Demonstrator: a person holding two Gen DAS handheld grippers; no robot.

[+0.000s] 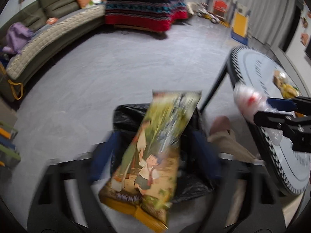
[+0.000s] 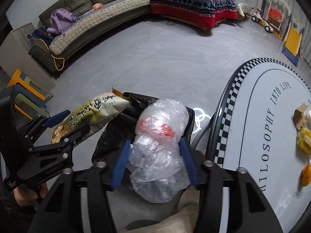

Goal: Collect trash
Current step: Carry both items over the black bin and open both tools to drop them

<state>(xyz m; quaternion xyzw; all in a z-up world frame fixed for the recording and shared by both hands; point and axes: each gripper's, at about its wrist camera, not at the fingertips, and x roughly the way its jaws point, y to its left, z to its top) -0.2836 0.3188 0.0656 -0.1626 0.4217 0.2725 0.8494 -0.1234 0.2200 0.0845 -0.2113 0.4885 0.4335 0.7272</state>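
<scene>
Grey floor; left tool [image 1: 153,147] clamps snack bag [image 1: 147,155]; right tool [image 2: 155,165] clamps plastic wad [image 2: 159,147].

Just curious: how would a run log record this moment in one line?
left claw: holds snack bag | right claw: holds plastic wrap | both over black trash bag | scraps remain on table

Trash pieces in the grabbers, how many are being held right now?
2. The snack bag is in the left gripper; the crumpled clear plastic is in the right gripper. Both hang over the black trash bag.

snack bag [image 1: 153,145] motion-blurred — bin bag [image 2: 116,124] mostly hidden
</scene>
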